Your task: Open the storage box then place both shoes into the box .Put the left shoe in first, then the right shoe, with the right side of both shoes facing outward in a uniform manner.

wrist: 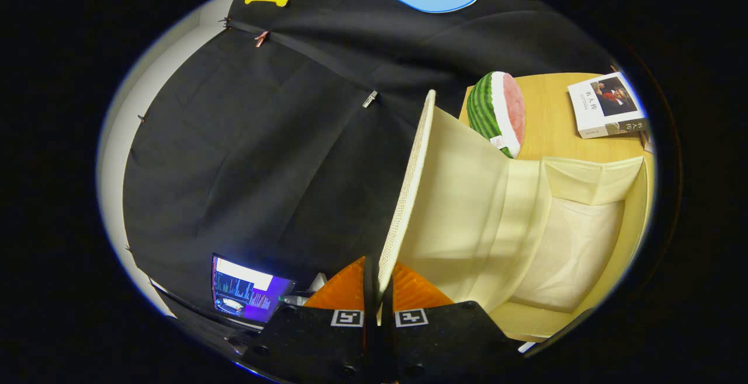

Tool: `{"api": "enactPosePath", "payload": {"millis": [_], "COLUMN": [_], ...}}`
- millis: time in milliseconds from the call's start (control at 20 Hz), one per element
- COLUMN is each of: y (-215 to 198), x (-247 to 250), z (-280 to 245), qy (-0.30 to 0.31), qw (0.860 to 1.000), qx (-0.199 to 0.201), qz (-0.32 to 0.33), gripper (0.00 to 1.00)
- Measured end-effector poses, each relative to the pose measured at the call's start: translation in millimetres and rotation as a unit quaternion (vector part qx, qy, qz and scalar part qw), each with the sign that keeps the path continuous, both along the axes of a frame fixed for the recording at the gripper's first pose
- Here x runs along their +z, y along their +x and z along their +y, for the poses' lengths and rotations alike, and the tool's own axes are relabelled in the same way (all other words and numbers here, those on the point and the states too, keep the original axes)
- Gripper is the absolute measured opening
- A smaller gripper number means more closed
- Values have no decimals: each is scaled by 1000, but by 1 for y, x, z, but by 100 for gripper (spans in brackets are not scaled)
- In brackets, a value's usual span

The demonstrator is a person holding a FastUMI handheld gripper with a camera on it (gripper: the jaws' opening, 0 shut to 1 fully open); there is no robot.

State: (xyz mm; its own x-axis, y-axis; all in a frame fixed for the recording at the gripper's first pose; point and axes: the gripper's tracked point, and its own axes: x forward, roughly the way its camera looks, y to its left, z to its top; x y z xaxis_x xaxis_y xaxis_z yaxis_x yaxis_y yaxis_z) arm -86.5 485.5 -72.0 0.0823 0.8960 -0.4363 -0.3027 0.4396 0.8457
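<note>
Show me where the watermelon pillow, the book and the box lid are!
watermelon pillow (pixel 497 114), gripper view, on its green striped rind.
book (pixel 608 106), gripper view, on its front cover.
box lid (pixel 409 185), gripper view, on its raised woven edge, pinched by the gripper (pixel 378 290).

We see a plush cushion shaped like a watermelon slice (pixel 497 113), green-striped rind and pink flesh, standing on edge on a light wooden tabletop (pixel 549 121). Near it on the same surface lies a white paperback book with a photograph on its cover (pixel 606 105). Against the black cloth wall, a glowing computer screen (pixel 248 295) sits low.
</note>
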Motion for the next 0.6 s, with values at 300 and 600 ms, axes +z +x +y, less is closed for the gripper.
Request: {"api": "enactPosePath", "payload": {"millis": [300,600], "y": [-1,25], "x": [-14,-21], "z": [22,-3], "qy": [-25,-67], "qw": [1000,993], "qx": [3,-11], "qz": [-3,-101], "gripper": [5,71]}}
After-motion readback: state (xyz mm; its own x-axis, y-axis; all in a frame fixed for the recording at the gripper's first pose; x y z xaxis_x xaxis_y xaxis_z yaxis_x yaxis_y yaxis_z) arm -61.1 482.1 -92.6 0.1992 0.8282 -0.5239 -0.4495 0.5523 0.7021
